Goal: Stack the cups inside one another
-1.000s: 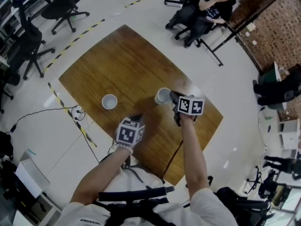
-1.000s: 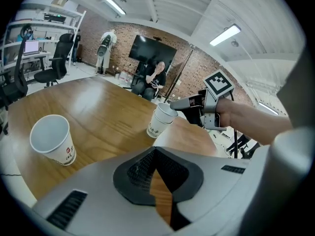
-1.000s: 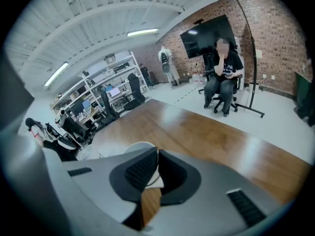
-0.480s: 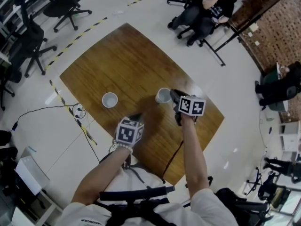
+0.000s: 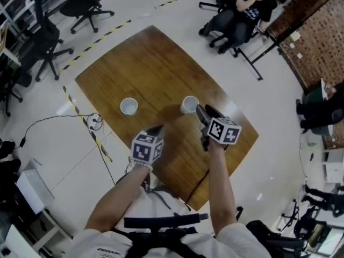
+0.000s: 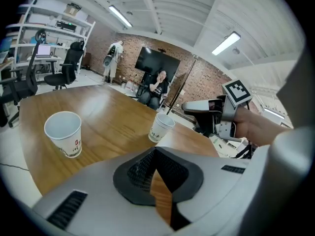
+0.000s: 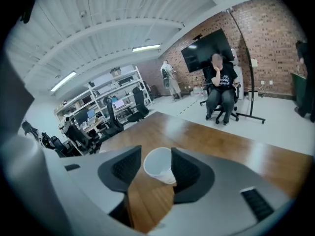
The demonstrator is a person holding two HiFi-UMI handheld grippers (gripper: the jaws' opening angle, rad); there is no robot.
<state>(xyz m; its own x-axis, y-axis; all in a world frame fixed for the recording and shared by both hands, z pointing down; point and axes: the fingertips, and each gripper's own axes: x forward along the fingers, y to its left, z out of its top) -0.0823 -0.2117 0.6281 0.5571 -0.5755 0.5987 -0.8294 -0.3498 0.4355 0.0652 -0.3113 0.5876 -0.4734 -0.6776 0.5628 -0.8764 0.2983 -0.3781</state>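
Two white paper cups stand upright and apart on the wooden table (image 5: 150, 63): one to the left (image 5: 128, 106) (image 6: 64, 133), one to the right (image 5: 188, 105) (image 6: 161, 127). My right gripper (image 5: 202, 113) (image 7: 156, 156) is just behind the right cup (image 7: 158, 165). Its jaws have just been opening and now stand wide, with the cup in the gap between the pads, which are not pressing on it. My left gripper (image 5: 157, 129) (image 6: 156, 154) hovers over the near part of the table, shut with nothing in it, well short of both cups.
The table's near edge lies just under my arms. Office chairs (image 5: 45, 42) stand to the left and a seated person (image 5: 242, 15) is beyond the far right corner. A cable (image 5: 94, 120) and striped floor tape (image 5: 88, 130) run along the table's left side.
My right gripper has opened and let go of the right cup, then drawn back and up a little. The cup stays standing on the table. The left gripper has barely moved.
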